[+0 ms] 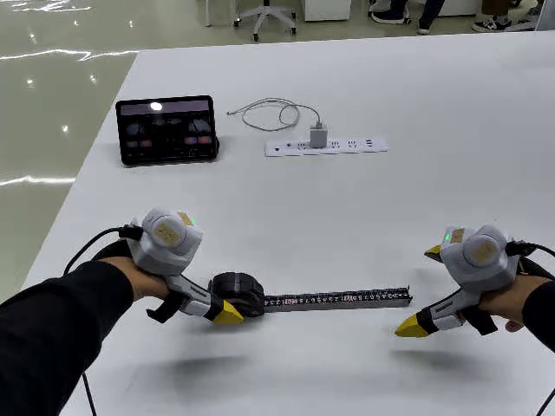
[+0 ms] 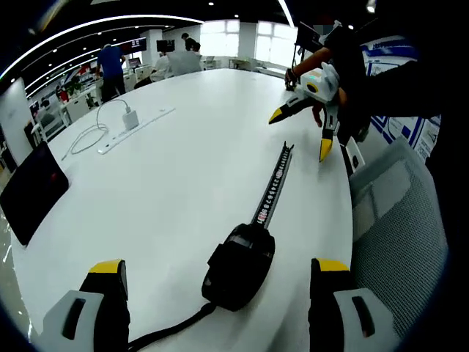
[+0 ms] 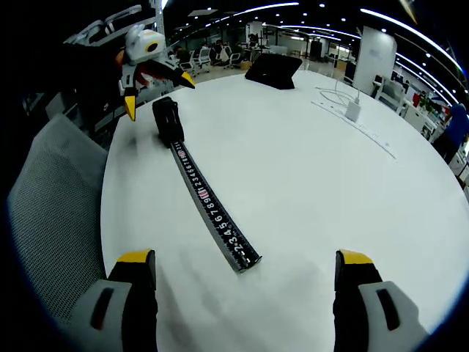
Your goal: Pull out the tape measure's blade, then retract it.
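Lying flat on the table [image 1: 364,199], blade [image 1: 338,299] is out. Case [image 1: 238,293] sits between the left tool [image 2: 220,268] jaws, spread and ungripped; right tool [image 1: 421,289] gapes too, blade tip just ahead. Likely risk: release with the case loose — blade whips, case skids.

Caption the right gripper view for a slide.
Black tape measure, blade extended, lies on white table before open right gripper.
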A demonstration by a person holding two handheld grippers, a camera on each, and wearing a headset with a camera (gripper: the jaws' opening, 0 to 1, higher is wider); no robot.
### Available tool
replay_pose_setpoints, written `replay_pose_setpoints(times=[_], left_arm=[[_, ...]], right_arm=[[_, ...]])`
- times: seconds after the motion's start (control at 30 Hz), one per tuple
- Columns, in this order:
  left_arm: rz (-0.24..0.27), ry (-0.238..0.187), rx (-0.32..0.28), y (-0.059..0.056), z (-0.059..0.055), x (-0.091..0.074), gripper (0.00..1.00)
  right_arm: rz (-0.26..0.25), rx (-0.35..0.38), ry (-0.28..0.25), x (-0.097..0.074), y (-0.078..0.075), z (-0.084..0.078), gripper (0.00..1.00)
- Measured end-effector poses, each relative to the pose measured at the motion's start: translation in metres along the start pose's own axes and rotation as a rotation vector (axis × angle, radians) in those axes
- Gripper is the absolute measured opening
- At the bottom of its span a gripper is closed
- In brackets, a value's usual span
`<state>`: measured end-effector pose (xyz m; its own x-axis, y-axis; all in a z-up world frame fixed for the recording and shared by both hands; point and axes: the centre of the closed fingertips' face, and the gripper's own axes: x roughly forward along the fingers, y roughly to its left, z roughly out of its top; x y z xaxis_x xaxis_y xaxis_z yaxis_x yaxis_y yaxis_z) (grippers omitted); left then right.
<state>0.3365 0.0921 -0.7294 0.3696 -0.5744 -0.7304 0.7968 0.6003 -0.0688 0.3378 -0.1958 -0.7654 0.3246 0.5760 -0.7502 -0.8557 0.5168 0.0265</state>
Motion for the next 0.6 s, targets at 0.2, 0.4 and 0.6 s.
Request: replay_pose_setpoints(times=[0.2,0.4,0.6], left_arm=[[0.096,-0.094,-0.112,0.007,-0.006,-0.014,1.0],[0.171,-0.149,-0.197,0.003,-0.017,-0.036,1.0],[0.231,-0.243,-0.34,0.011,-0.023,-0.056,1.0]], right_arm=[[-0.072,0.059,-0.077,-0.02,0.002,0.006,0.98],[-0.15,0.102,-0.117,-0.04,0.007,-0.004,1.0],[-0.193,0.121,-0.127,-0.056,0.014,-0.011,1.0]])
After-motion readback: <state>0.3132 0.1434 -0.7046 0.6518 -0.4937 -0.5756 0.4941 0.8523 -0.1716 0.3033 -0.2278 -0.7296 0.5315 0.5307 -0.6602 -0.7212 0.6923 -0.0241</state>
